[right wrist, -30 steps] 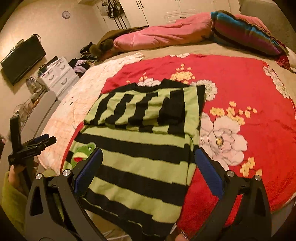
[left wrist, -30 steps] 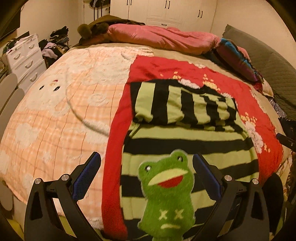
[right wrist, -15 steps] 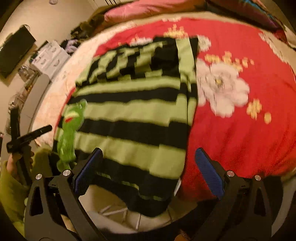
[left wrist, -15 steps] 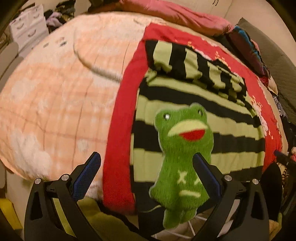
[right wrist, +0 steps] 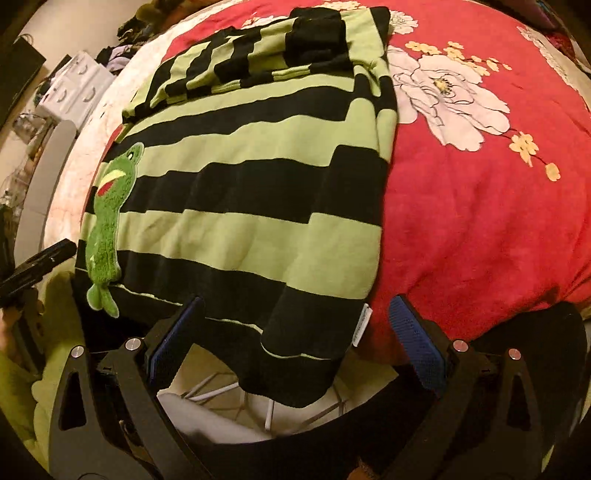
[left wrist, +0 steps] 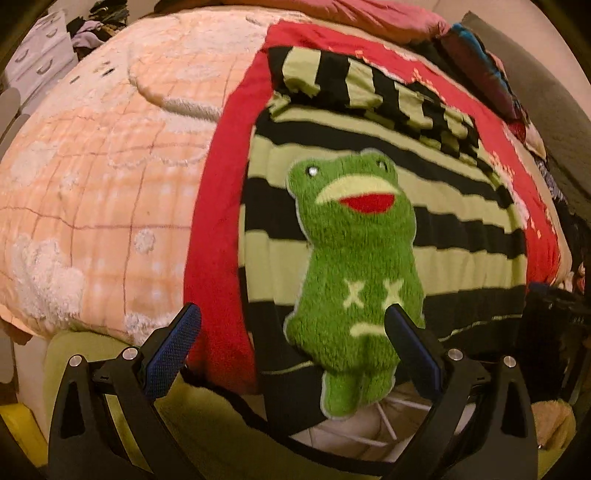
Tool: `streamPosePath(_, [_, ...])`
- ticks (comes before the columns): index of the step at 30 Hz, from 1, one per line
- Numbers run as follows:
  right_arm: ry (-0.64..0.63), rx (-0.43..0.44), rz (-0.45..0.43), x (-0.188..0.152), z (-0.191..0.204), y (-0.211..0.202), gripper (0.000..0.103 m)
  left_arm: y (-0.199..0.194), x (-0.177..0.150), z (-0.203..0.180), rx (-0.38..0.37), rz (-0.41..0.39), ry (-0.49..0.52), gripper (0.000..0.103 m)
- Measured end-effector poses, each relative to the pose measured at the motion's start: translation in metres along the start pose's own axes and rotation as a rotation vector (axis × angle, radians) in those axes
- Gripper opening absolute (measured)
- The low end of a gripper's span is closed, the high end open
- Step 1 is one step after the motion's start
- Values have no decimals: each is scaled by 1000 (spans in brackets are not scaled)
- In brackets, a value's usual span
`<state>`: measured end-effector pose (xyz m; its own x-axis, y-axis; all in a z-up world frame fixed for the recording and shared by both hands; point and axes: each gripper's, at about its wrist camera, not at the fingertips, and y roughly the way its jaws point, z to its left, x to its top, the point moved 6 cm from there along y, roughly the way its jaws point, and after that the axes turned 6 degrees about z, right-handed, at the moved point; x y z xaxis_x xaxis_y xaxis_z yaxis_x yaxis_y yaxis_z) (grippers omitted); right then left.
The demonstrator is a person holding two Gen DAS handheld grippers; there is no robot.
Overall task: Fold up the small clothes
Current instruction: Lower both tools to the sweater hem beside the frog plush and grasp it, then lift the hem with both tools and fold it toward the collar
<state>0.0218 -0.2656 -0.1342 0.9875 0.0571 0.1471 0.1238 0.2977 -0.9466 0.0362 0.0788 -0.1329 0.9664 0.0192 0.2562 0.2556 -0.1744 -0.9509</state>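
A green-and-black striped shirt (left wrist: pixel 424 192) (right wrist: pixel 258 192) lies flat on a red flowered blanket (right wrist: pixel 480 206), with its sleeves folded across the top. A plush green frog patch (left wrist: pixel 354 258) (right wrist: pixel 107 221) sits on its left side. The hem hangs over the bed's near edge. My left gripper (left wrist: pixel 293 350) is open low at that edge, with the frog's lower end between its fingers. My right gripper (right wrist: pixel 297 343) is open too, and the shirt's lower right corner droops between its blue pads (right wrist: pixel 417 343). In the right wrist view the left gripper (right wrist: pixel 37 264) shows at the far left.
A peach plaid blanket (left wrist: pixel 92 184) covers the bed's left half. A pink duvet (left wrist: pixel 388 18) and striped pillows (left wrist: pixel 480 66) lie at the head. White drawers (right wrist: pixel 77 88) stand by the wall. Below the bed edge I see pale floor with thin white rods (right wrist: pixel 229 391).
Both grippers have dropped and come in toward the bed's near edge. The shirt's hem and the frog now sit between the fingers instead of far ahead. Both stay open.
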Motion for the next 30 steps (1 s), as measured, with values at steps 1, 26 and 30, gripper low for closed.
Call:
streamPosePath(1, [-2, -2, 4, 0, 0, 1, 94, 2, -1, 1, 0, 9, -3, 98])
streamPosePath(26, [80, 253, 60, -8, -8, -7, 7, 6, -1, -17, -144, 38, 33, 13])
streamPosePath(30, [16, 337, -22, 3, 6, -35, 7, -19, 12, -29, -219, -35, 51, 13])
